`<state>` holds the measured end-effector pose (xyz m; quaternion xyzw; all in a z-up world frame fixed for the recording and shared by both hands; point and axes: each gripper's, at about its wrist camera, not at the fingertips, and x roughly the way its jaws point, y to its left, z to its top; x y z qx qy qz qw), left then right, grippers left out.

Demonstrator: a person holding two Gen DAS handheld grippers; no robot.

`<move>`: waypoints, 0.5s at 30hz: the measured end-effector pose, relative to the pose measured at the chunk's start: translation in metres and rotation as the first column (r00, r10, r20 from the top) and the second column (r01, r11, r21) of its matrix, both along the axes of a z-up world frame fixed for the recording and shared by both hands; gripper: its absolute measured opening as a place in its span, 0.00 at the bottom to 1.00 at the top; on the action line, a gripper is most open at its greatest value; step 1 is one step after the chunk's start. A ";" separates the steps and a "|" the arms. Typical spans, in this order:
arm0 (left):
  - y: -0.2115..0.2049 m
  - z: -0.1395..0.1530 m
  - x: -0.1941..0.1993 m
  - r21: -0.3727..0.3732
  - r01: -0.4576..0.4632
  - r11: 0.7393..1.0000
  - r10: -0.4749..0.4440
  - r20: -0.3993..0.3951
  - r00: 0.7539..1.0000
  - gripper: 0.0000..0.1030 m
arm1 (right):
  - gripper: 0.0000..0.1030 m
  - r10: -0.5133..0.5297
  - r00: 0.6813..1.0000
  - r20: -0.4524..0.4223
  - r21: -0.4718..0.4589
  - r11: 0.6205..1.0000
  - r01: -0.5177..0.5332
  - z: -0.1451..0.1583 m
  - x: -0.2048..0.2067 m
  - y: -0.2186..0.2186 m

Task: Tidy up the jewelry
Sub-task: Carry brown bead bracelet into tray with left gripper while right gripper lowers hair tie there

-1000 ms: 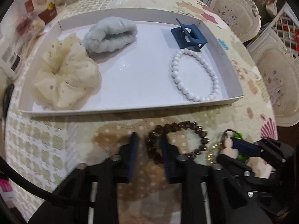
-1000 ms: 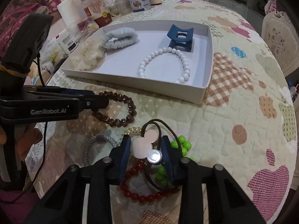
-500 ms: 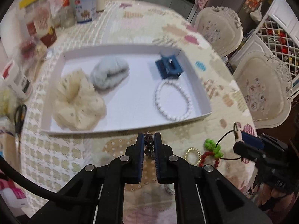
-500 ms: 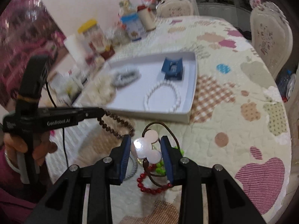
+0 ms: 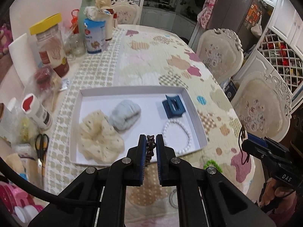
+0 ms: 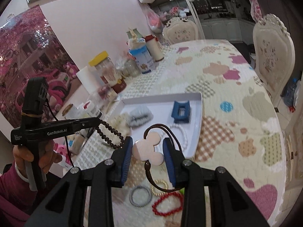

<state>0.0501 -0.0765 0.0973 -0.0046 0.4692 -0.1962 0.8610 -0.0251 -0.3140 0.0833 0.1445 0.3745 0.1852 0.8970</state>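
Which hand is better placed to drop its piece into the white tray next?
Left. The left gripper holds the brown bead bracelet at the white tray's near edge; the right gripper, holding the pink-charm hair tie, sits farther back.

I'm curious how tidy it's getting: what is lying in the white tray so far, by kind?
Fabric scrunchies: 2 (cream scrunchie, pale blue scrunchie)
Blue plastic claw clip: 1
White bead bracelet: 1
Total: 4

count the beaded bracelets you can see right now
3: white pearl-bead bracelet lying in the white tray; dark brown bead bracelet dangling from the left gripper; red bead bracelet on the tablecloth. Others may be hidden.
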 end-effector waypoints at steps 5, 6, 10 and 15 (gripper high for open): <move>0.004 0.002 0.019 0.012 -0.030 0.999 0.030 0.005 1.000 0.01 | 0.33 0.028 1.000 0.002 -0.005 1.000 -0.028 0.003 0.023 0.013; 0.005 0.002 0.023 0.012 -0.036 0.999 0.036 0.004 0.999 0.01 | 0.33 0.034 0.999 -0.002 -0.005 0.999 -0.034 0.002 0.028 0.016; 0.008 0.000 0.042 0.019 -0.062 0.998 0.062 0.005 0.998 0.01 | 0.33 0.061 0.998 -0.018 -0.017 0.998 -0.061 -0.003 0.047 0.028; 0.008 -0.008 0.065 0.037 -0.091 0.995 0.091 -0.001 0.996 0.01 | 0.33 0.096 0.994 -0.044 -0.029 0.995 -0.097 -0.015 0.071 0.042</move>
